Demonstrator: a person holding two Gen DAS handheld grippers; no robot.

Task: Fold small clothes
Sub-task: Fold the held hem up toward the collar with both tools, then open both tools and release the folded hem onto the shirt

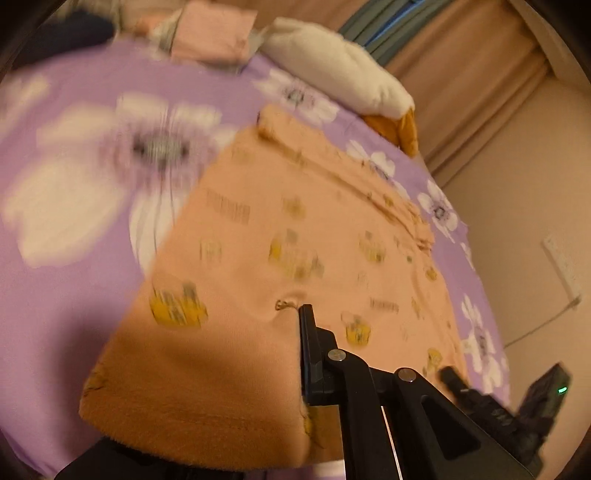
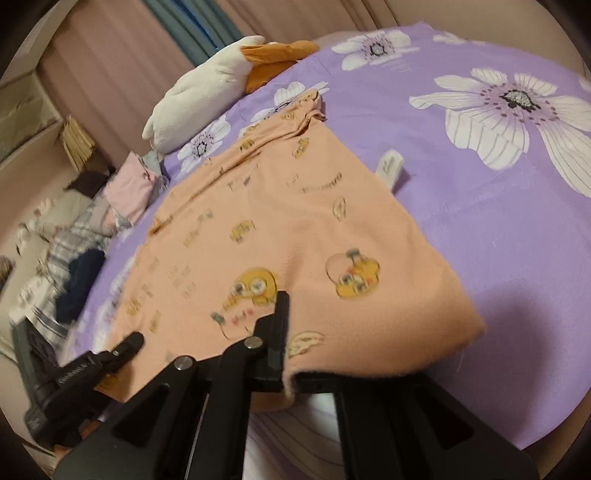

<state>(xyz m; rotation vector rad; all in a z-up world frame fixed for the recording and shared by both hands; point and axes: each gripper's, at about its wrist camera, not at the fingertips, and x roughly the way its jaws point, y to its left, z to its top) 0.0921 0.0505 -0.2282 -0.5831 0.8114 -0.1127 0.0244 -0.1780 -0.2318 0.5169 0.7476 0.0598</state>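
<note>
A peach garment (image 1: 280,229) (image 2: 280,214) printed with yellow cartoon figures lies spread on the purple flowered bedsheet (image 1: 74,206) (image 2: 498,229). Its near hem is lifted off the sheet. My left gripper (image 1: 301,332) is shut on that hem; cloth drapes over and hides its left finger. My right gripper (image 2: 290,350) is shut on the same hem further along, with its right finger under the cloth. Each wrist view shows the other gripper at the edge: the right one (image 1: 476,395) and the left one (image 2: 122,347). A white label (image 2: 389,166) sticks out from the garment's far side.
A white and orange plush toy (image 1: 332,70) (image 2: 207,92) lies at the bed's far edge by the curtains. Folded pink clothes (image 1: 214,33) (image 2: 129,184) and a dark navy item (image 2: 79,284) sit beside the garment. A wall socket (image 1: 561,266) is off the bed.
</note>
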